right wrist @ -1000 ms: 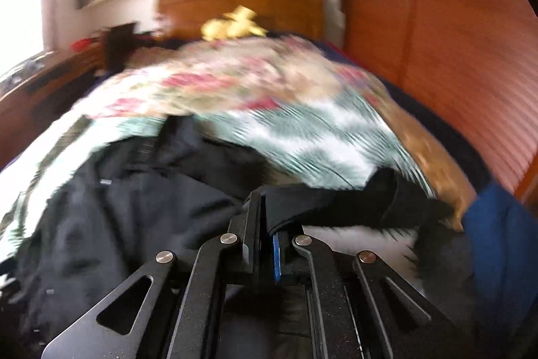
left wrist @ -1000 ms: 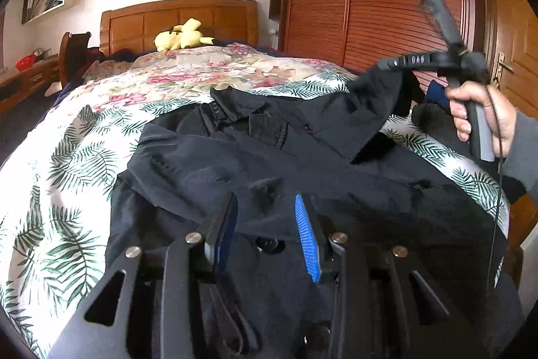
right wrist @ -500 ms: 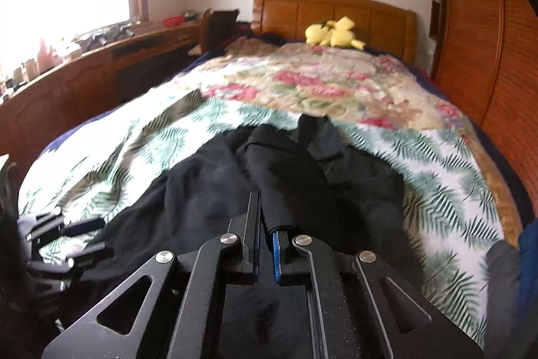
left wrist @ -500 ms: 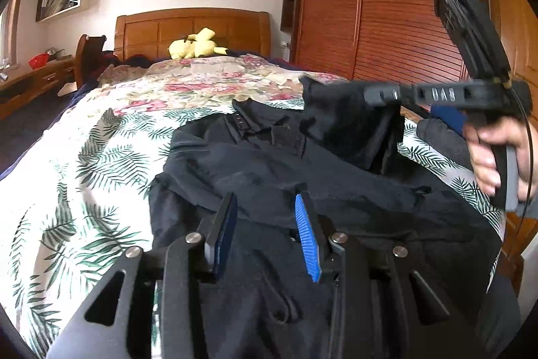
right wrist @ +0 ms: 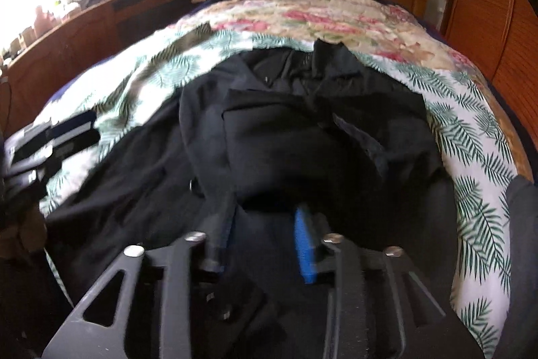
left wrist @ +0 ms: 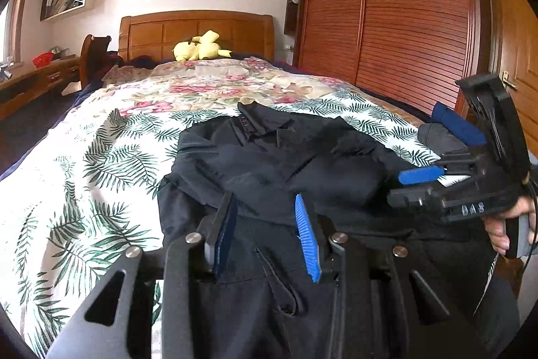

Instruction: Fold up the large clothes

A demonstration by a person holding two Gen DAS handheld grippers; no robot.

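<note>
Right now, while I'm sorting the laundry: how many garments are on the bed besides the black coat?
2: a grey garment and a blue garment, both at the bed's right edge. Others may be hidden.

"DAS" on right gripper (left wrist: 417,182) body

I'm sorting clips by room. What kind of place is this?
A home bedroom, most likely: a bed with a wooden headboard and floral bedspread, a yellow plush toy by the headboard, and a slatted wooden wardrobe alongside.
</note>
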